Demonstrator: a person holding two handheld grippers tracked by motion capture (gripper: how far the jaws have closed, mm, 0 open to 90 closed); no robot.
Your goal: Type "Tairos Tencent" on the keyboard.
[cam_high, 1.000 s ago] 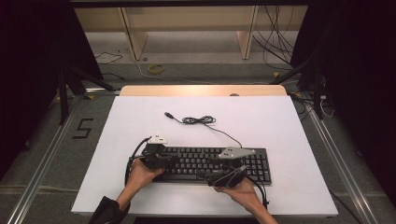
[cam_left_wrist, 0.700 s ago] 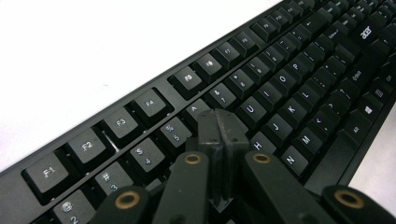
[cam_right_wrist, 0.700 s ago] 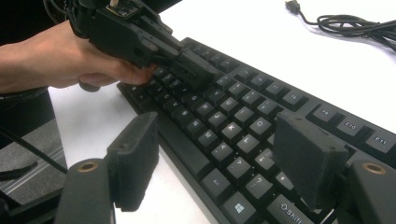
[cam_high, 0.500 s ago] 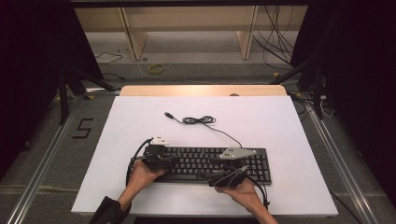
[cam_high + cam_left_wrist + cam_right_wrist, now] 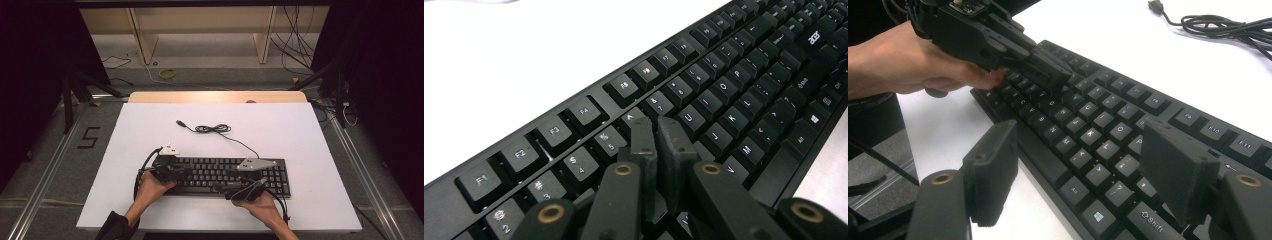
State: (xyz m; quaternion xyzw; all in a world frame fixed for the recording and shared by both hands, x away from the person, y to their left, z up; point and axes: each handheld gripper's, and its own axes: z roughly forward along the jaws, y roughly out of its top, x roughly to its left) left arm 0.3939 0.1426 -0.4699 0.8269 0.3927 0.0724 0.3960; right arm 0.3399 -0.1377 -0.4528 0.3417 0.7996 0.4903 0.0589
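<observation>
Left gripper (image 5: 656,132) fingers nearly together, poking the keyboard (image 5: 227,175) mid-frame, nothing between them; they've just been opening slightly and could hit two keys. Right gripper (image 5: 1083,172) fingers wide over the front edge.

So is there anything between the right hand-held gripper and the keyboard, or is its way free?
Nothing visible stands in the way. The right hand-held gripper hangs with its jaws wide apart over the near edge of the keyboard. The left hand-held gripper sits farther along the keys, well off to the side.
</observation>
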